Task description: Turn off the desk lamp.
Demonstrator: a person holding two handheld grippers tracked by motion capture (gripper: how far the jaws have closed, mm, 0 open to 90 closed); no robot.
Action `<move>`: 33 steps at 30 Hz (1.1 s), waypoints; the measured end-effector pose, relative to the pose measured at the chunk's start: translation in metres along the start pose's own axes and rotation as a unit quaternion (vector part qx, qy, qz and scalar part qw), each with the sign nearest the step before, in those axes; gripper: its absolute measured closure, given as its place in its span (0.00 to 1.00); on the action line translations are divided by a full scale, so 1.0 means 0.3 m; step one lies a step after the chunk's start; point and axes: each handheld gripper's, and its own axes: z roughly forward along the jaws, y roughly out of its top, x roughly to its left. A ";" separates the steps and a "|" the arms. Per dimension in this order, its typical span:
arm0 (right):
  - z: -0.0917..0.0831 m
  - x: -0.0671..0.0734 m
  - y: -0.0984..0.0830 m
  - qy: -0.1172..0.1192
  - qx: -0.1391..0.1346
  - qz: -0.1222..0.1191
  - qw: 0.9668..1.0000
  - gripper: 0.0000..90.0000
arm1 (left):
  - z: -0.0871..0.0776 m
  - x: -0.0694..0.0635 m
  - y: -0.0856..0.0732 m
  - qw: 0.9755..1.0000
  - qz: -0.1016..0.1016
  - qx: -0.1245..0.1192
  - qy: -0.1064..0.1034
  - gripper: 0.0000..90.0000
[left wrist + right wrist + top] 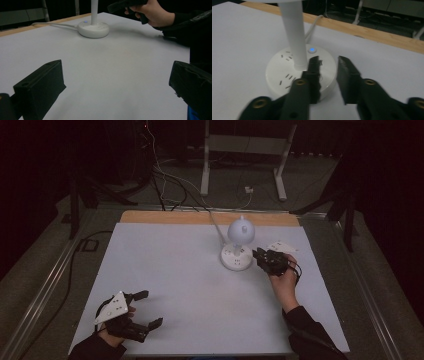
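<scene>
Low left of the high view: my left claw (150, 309), held in my left hand (116, 322) with its grey three-cornered plate on top, jaws spread wide, nothing between them. In the left gripper view the two black jaws sit at the bottom corners, bare white bench top (112, 72) between them.

Mid right of the high view: my right hand (284, 282) comes up from the lower right in a dark sleeve, holding my right claw (261, 257) just beside the lamp base, on its right side. In the right gripper view the jaws stand partly apart with a narrow gap, nothing gripped. Left jaw tip sits over the near edge of the base; touching or hovering, cannot tell. Right jaw is over bare bench.

The thing in hand: a white plastic desk lamp with a round flat base (287, 75), centre-right in the high view (236, 257). Slim white stem rises upright from the base, rounded white head (241, 231) on top. Small blue light (312, 50) glows on the base top just behind the stem. White cable (53, 24) trails off the base toward the far edge.

Farther back: a light wooden strip (200, 217) along the far bench edge, then a dark floor with loose cables and a white metal frame (242, 150).
</scene>
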 end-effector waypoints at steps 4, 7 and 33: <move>-0.034 0.006 -0.005 0.013 -0.013 -0.012 1.000 0.61 | 0.001 0.001 0.001 1.000 0.001 0.000 0.000 0.01; -0.056 0.013 -0.009 0.026 -0.021 -0.017 0.999 0.51 | 0.001 0.000 0.001 1.000 0.001 0.001 0.000 0.01; -0.232 0.027 -0.128 0.099 -0.011 -0.034 0.994 0.00 | 0.010 0.002 0.005 1.000 0.002 0.001 -0.004 0.01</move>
